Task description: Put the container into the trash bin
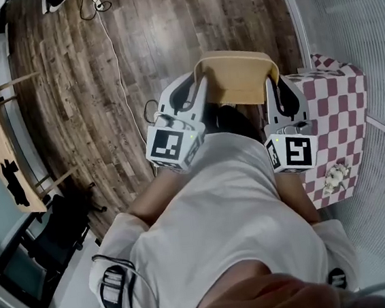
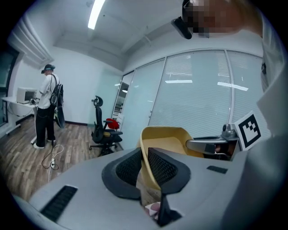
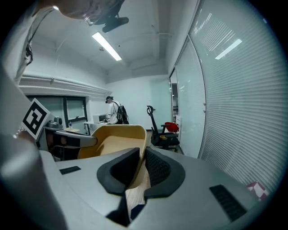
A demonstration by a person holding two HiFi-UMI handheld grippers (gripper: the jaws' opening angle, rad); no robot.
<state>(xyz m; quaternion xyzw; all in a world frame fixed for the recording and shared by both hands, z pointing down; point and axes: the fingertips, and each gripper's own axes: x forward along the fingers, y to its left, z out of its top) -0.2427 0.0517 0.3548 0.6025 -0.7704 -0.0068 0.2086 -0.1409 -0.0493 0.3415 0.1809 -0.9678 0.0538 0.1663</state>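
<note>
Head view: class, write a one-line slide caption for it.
Left gripper and right gripper clamp opposite rims of a tan container over a wooden floor.

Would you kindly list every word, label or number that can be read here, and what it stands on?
None can be read.
The left marker cube and right marker cube bear only black-and-white square patterns, not text.
The yellow container shows no label.
</note>
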